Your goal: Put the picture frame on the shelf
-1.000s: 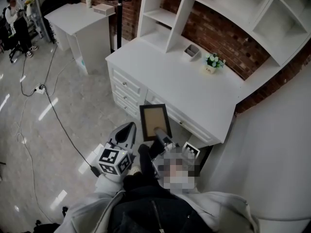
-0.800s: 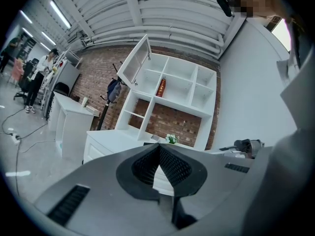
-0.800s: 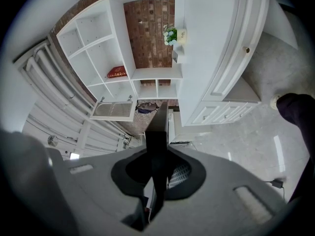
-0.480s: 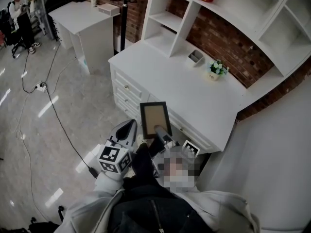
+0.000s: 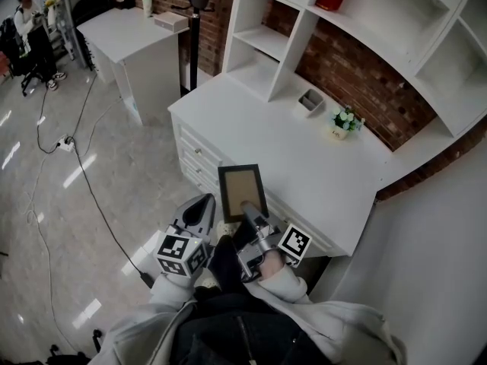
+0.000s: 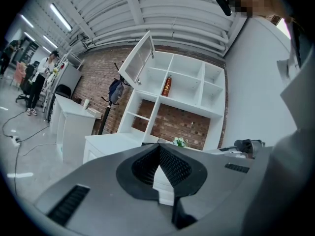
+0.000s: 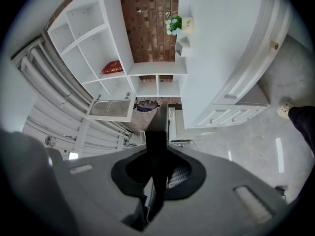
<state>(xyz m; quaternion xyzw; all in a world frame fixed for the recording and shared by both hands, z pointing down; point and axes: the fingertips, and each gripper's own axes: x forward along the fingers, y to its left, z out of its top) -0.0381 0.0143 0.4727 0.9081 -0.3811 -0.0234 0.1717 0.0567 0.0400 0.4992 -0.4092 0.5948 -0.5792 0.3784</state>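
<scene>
In right claw [image 5: 249,207], picture frame [image 5: 242,187] — clamped

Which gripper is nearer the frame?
Right. The right gripper grips the frame by its lower edge; the left gripper, shut, hangs apart at its lower left.

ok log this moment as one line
right gripper: shut on dark-rimmed brown picture frame | frame: in front of white desk | left gripper: shut, empty | white shelf: frame not yet on it

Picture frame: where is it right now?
Head view, low centre: the picture frame is clamped by its lower edge in the right gripper, held at the front edge of the white desk, not on the shelf.
</scene>
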